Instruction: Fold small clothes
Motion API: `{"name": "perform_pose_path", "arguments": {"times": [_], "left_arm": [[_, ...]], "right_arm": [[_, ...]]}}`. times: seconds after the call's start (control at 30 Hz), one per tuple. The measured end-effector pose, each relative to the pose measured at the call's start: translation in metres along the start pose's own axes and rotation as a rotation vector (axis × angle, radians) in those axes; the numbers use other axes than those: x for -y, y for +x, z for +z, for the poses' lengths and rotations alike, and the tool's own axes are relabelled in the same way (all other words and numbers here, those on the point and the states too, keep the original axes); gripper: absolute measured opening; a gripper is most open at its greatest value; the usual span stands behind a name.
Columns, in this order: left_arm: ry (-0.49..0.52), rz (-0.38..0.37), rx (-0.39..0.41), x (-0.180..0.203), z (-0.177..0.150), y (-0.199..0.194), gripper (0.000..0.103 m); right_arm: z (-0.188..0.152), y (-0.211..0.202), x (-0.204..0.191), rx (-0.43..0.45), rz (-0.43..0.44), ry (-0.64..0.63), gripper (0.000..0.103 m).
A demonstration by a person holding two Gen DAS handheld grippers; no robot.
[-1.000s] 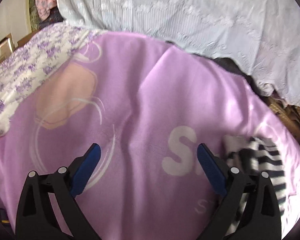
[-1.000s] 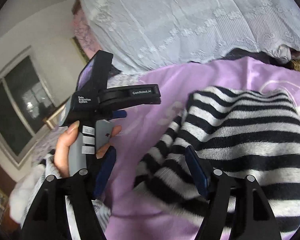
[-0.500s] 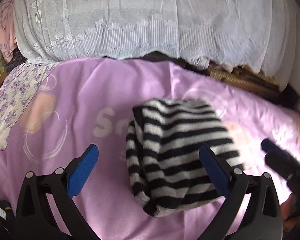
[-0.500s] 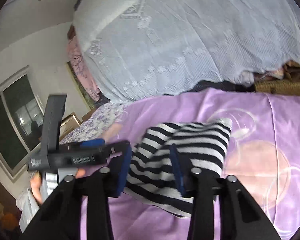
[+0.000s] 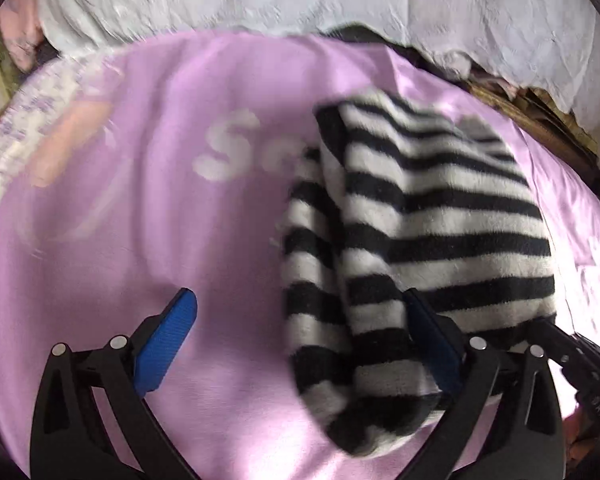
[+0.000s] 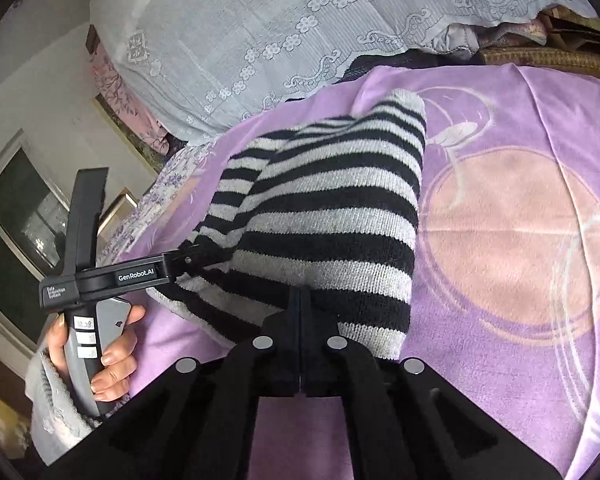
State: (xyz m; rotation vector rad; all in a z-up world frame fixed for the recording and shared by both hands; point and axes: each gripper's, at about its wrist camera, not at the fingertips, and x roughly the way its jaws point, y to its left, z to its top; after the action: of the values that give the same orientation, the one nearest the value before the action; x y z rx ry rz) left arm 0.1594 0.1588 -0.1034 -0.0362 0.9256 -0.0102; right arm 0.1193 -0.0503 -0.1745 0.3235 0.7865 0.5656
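Right wrist: striped sweater [image 6: 332, 216] folded, bunched.

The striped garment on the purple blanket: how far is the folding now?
Done: the striped garment already lies in a folded stack on the purple blanket. In hand: the right gripper has just closed its jaws at its near edge; the left gripper stands open around its corner. Left: finishing and releasing it.
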Motion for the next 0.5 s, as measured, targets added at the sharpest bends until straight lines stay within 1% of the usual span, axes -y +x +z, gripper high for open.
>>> {"name": "perform_pose_path", "arguments": {"times": [0.03,0.07,0.1,0.13,0.17,0.2,0.27,0.3,0.33,0.37,0.4,0.43,0.47,0.5], "left_arm": [[-0.003,0.005,0.032,0.000,0.003,-0.010,0.099],[-0.008,-0.009,0.060,0.001,0.009,-0.019,0.099],[-0.010,-0.025,0.074,0.003,0.015,-0.025,0.099],[-0.011,-0.050,0.082,0.005,0.023,-0.028,0.099],[-0.012,-0.079,0.081,0.009,0.035,-0.031,0.099],[-0.008,-0.090,0.076,0.013,0.043,-0.030,0.099],[0.021,-0.096,0.062,0.027,0.065,-0.020,0.099],[0.031,-0.093,0.054,0.032,0.072,-0.014,0.099],[0.036,-0.094,0.032,0.037,0.079,-0.002,0.099],[0.035,-0.093,-0.032,0.040,0.085,0.022,0.099],[0.031,-0.077,-0.092,0.039,0.087,0.043,0.099],[0.019,-0.051,-0.161,0.037,0.087,0.069,0.099],[-0.005,-0.080,-0.198,0.033,0.083,0.087,0.099],[-0.028,-0.126,-0.160,0.026,0.083,0.086,0.099]], "right_arm": [[0.005,-0.002,0.000,0.006,0.003,0.004,0.000],[0.013,-0.007,-0.004,0.025,0.002,-0.004,0.001],[0.021,-0.012,-0.010,0.050,-0.007,-0.022,0.006],[0.025,-0.013,-0.012,0.065,-0.022,-0.036,0.006],[0.035,-0.009,-0.013,0.072,-0.039,-0.044,0.006],[0.045,-0.003,-0.013,0.075,-0.049,-0.035,0.006],[0.071,0.016,-0.004,0.073,-0.045,0.031,0.006],[0.081,0.028,0.004,0.056,-0.045,0.069,0.006],[0.087,0.039,0.010,0.033,-0.057,0.090,0.005],[0.091,0.055,0.018,-0.011,-0.082,0.106,0.002],[0.091,0.074,0.029,-0.054,-0.100,0.121,0.000],[0.088,0.082,0.035,-0.065,-0.102,0.125,0.000],[0.086,0.086,0.040,-0.059,-0.090,0.125,0.000],[0.085,0.086,0.042,-0.050,-0.076,0.128,0.000]]}}
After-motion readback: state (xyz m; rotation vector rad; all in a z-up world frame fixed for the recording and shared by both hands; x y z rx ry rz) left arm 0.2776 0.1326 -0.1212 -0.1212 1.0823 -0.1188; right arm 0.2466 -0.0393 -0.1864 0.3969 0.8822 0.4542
